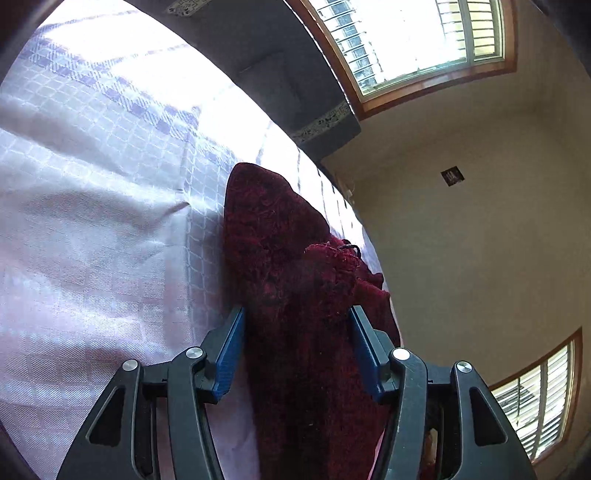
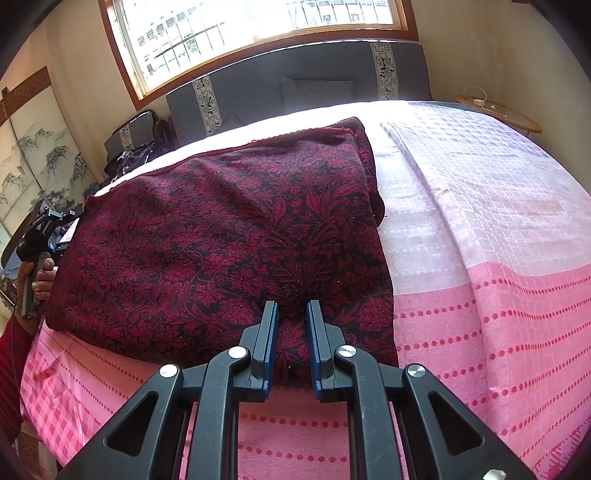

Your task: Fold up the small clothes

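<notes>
**A:** Your right gripper is pinched tight on the near hem of the dark red, floral-patterned knitted cloth, pads nearly together with only that thin edge between them. Your left gripper stands half spread around a bunched end of the same cloth; the wool sits between its blue pads, but I can't tell whether they press it.

**B:** So what's the risk?

**A:** As I judge it, if you lift now, the left end could slide out, since the bundle there is thick and loosely gathered. Then the fold goes crooked and the right hem takes all the pull. The knit also looks clingy, so it could drag the cover beneath it into ridges.

**B:** And where does the cloth lie?

**A:** Flat and already doubled on the pink checked and dotted bedspread, reaching from your right gripper towards the far edge. Right of the cloth, the spread is bare. Beyond the cloth stands a grey upholstered headboard with patterned strips, and above that a wood-framed window. Left of the cloth, your hand holds the left gripper's handle beside a painted folding screen.
</notes>
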Tool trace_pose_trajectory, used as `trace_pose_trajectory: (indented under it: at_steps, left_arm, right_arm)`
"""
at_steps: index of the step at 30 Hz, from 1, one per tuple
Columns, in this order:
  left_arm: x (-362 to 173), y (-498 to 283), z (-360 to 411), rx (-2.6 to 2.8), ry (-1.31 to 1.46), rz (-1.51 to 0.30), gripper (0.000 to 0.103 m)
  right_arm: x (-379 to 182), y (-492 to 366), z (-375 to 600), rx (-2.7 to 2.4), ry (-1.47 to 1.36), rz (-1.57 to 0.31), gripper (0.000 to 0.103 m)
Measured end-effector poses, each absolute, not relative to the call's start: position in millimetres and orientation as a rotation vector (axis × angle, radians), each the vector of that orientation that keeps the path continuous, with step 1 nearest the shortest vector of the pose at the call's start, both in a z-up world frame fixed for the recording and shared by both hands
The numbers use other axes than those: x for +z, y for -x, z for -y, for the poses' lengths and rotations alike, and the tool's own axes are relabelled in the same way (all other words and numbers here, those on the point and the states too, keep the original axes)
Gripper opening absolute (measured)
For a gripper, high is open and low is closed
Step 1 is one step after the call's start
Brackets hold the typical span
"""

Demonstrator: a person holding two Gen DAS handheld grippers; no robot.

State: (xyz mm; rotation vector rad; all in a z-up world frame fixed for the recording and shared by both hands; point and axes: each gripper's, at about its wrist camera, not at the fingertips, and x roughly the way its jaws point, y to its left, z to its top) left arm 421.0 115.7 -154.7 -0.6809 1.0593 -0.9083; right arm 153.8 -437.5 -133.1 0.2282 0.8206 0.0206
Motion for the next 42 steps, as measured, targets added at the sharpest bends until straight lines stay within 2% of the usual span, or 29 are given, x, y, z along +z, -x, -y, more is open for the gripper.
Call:
trace_pose_trajectory:
  at_steps: [1, 5, 10, 11, 12, 13, 14, 15, 22, 23, 24, 27, 32, 33, 35, 39, 41, 42]
  left_arm:
    - [-153, -420, -112, -0.902, 0.65, -1.072, 0.057]
    - [-145, -411, -99, -0.932, 0.56, -1.05, 0.07]
    - [-145, -399, -95, -1.007, 0.62, -0.971, 0.068]
    - [-146, -398, -98, -1.026, 0.648, -0.957, 0.063]
    - [-145, -398, -100, -1.026, 0.657, -0.947, 0.05]
    - [-143, -398, -103, -1.009, 0.656, -0.935, 0.042]
    - [-143, -398, -107, -0.986, 0.659, -0.924, 0.028]
    - [-143, -398, -111, -0.972, 0.669, -0.916, 0.024]
    - [-144, -398, -98, -0.894, 0.571, -0.961, 0.026]
    - [-147, -399, -97, -0.883, 0.573, -0.979, 0.031]
    - [-150, -400, -97, -0.873, 0.586, -0.993, 0.042]
    - [-150, -400, -96, -0.877, 0.613, -0.981, 0.048]
    - [-141, -393, -69, -0.806, 0.466, -0.977, 0.052]
    - [-139, -391, -65, -0.797, 0.449, -0.97, 0.045]
    - [-136, -389, -62, -0.797, 0.436, -0.952, 0.023]
    - [-138, -387, -65, -0.755, 0.486, -0.98, 0.021]
    - [-135, -386, -64, -0.731, 0.486, -0.989, 0.021]
    - [-132, -385, -64, -0.72, 0.474, -0.993, 0.021]
  right_arm:
    - [-133, -154, 437, 0.019, -0.228, -0.82, 0.013]
    - [-134, -154, 437, 0.017, -0.235, -0.819, 0.013]
    - [-134, -153, 437, 0.018, -0.238, -0.818, 0.013]
    - [-134, -153, 437, 0.018, -0.24, -0.818, 0.013]
    - [-134, -153, 437, 0.018, -0.24, -0.818, 0.013]
    - [-134, -153, 437, 0.017, -0.238, -0.818, 0.013]
    - [-134, -153, 437, 0.017, -0.239, -0.818, 0.013]
    - [-134, -153, 438, 0.018, -0.239, -0.818, 0.013]
    - [-134, -153, 438, 0.019, -0.245, -0.816, 0.013]
    - [-134, -153, 439, 0.02, -0.248, -0.814, 0.013]
    - [-134, -152, 439, 0.021, -0.251, -0.813, 0.013]
    - [-133, -150, 440, 0.026, -0.261, -0.809, 0.014]
    - [-133, -148, 440, 0.04, -0.272, -0.8, 0.021]
    - [-133, -148, 439, 0.042, -0.273, -0.798, 0.022]
    - [-133, -147, 439, 0.046, -0.277, -0.794, 0.026]
    - [-132, -145, 439, 0.057, -0.281, -0.785, 0.034]
    - [-131, -144, 437, 0.072, -0.277, -0.778, 0.052]
    - [-130, -144, 436, 0.075, -0.27, -0.776, 0.055]
